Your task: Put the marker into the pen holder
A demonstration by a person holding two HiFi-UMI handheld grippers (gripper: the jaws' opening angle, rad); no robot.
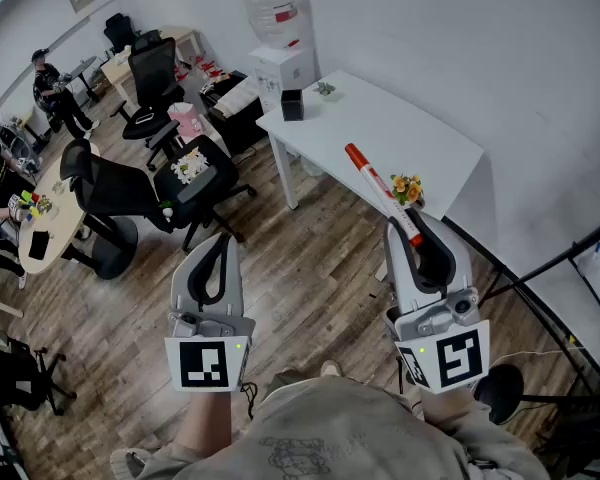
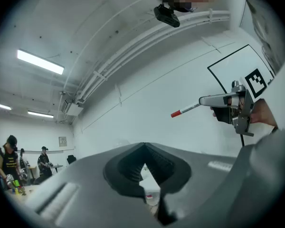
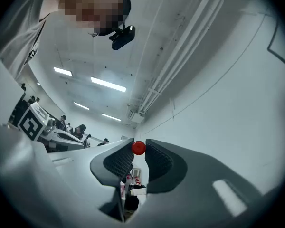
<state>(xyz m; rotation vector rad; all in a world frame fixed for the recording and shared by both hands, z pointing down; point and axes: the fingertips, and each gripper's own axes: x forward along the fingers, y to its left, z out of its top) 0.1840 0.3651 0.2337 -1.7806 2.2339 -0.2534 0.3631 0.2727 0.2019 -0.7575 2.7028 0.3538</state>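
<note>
The right gripper (image 1: 412, 230) is clamped on a white marker with a red cap (image 1: 380, 190), which sticks out past its jaw tips, cap end foremost; along the jaws, the red cap (image 3: 138, 147) sits between them. Beside it, the left gripper (image 1: 213, 246) has its jaws pressed together, empty. The small black square pen holder (image 1: 292, 104) stands well ahead of both, on a white table (image 1: 420, 138)
</note>
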